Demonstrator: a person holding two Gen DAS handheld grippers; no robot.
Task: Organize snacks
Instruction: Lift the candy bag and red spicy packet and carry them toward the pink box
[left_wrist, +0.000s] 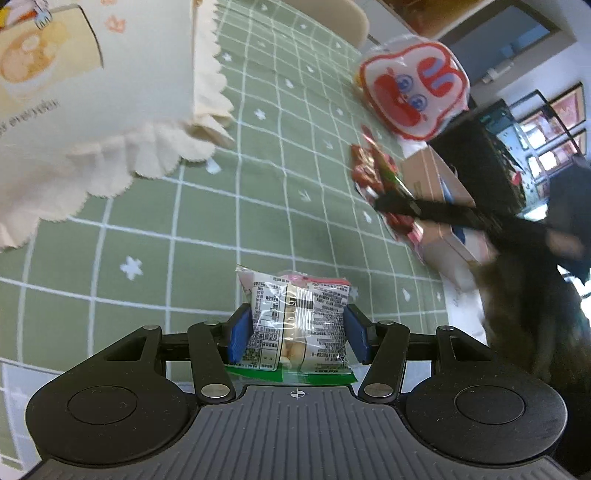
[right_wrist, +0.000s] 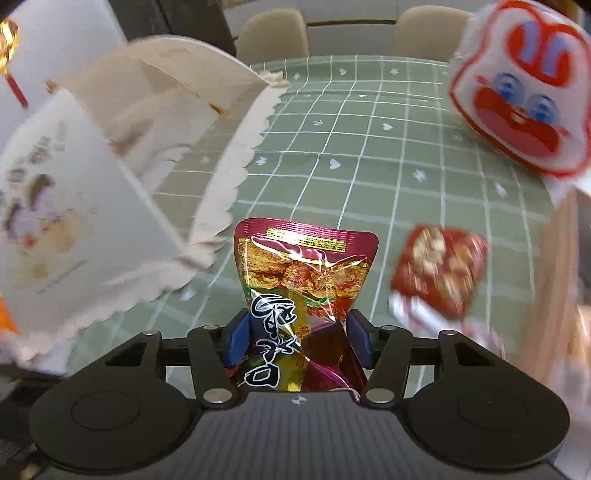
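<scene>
Two packets we hold: left gripper (left_wrist: 297, 334) jaws grip a clear snack packet (left_wrist: 295, 321), right gripper (right_wrist: 297, 341) jaws clamp a maroon snack packet (right_wrist: 303, 291), both tilted down over the counter (left_wrist: 258, 206) beside a paper bag (right_wrist: 110, 177).

Green grid tablecloth (right_wrist: 369, 155), beige chairs (right_wrist: 273, 33) behind.

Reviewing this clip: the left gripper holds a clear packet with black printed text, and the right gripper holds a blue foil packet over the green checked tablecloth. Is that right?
Not quite. The right gripper holds a maroon and gold foil packet, not blue, as the right wrist view shows. The left gripper, clear packet with black printed text and green checked tablecloth are as stated.
</scene>
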